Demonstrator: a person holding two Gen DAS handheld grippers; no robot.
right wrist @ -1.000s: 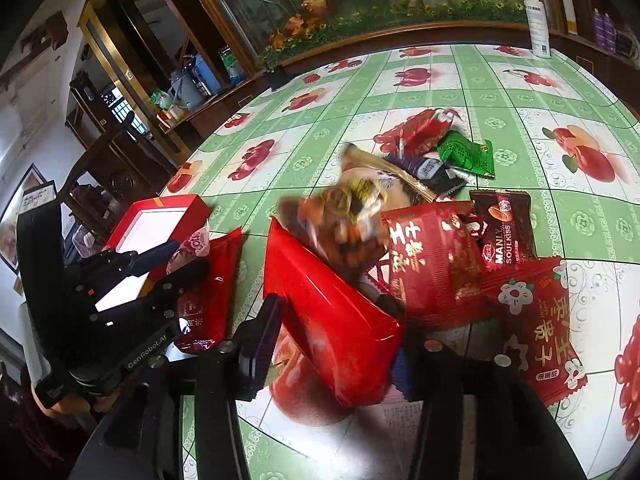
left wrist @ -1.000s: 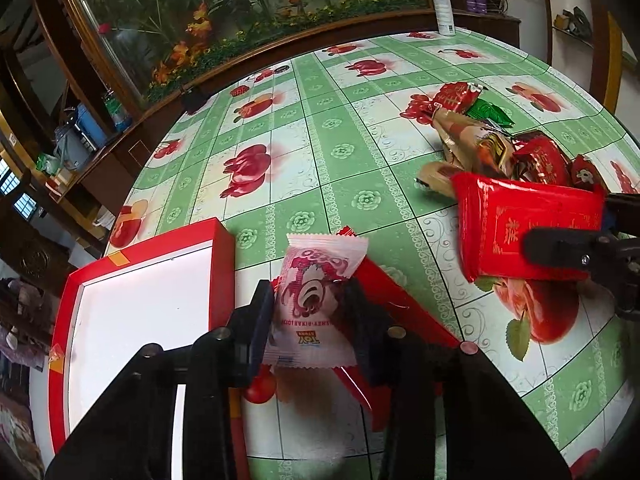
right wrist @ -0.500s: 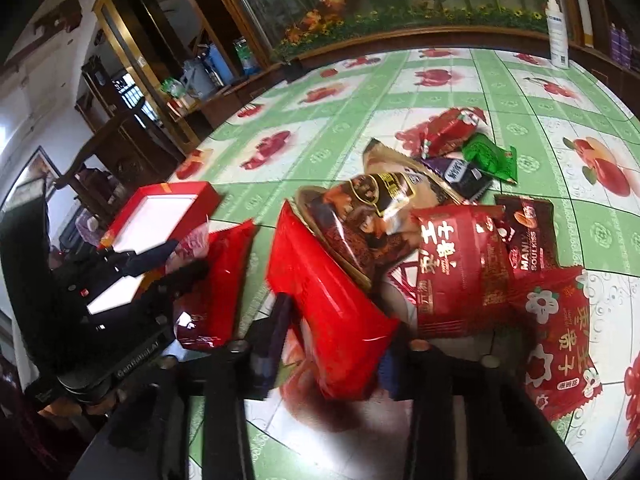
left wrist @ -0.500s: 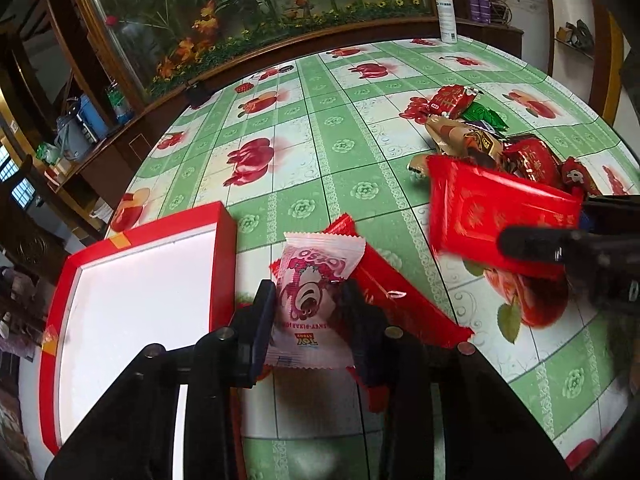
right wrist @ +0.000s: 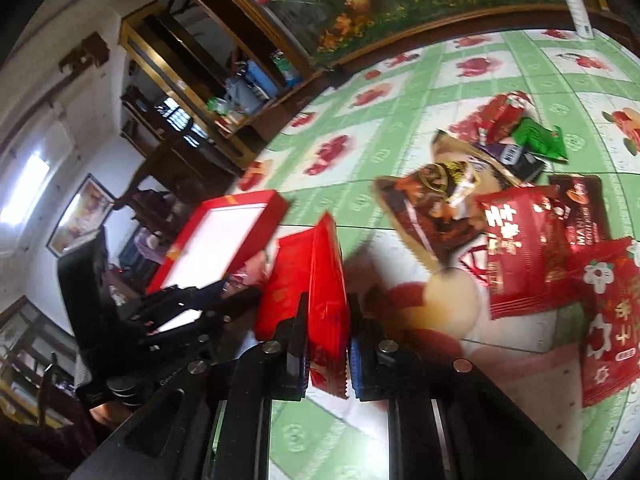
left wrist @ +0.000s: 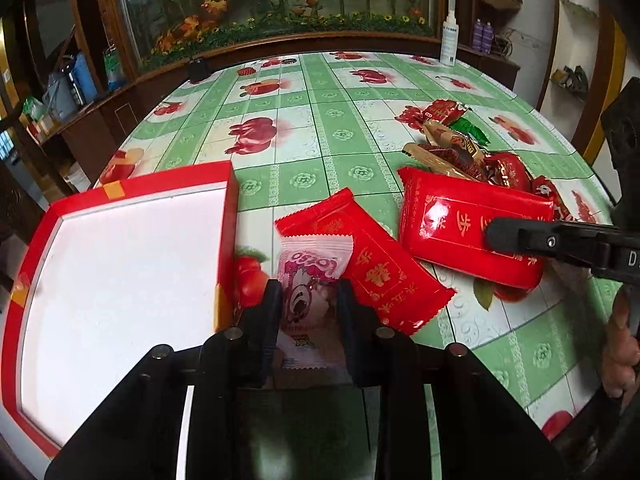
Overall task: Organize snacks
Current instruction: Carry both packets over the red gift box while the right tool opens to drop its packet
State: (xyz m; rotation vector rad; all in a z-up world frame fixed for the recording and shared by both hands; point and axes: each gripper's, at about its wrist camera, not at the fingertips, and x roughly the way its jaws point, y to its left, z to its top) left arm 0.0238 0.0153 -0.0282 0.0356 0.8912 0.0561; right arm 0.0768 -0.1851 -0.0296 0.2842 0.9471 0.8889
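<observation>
In the left wrist view my left gripper point(left wrist: 309, 300) is closing its jaws on a pink cartoon snack packet point(left wrist: 310, 276), and the pads press its sides. It hovers just right of a red box with a white inside point(left wrist: 176, 182). A flat red packet point(left wrist: 380, 276) lies on the table beside it. My right gripper point(right wrist: 328, 320) is shut on a glossy red packet point(right wrist: 326, 268), held edge-on. The same red packet point(left wrist: 460, 224) shows in the left view, off the table.
A heap of snack packets point(right wrist: 520, 248) lies right of centre on the green and white flowered tablecloth point(left wrist: 320, 132); it includes a brown one point(right wrist: 432, 208) and a green one point(right wrist: 540, 140). A white bottle point(left wrist: 448, 44) stands at the far table edge. Wooden cabinets ring the table.
The right gripper's jaws closed tight on the red packet and turned it edge-on. The left gripper, still holding the pink packet, shifted across the table beside the red box.
</observation>
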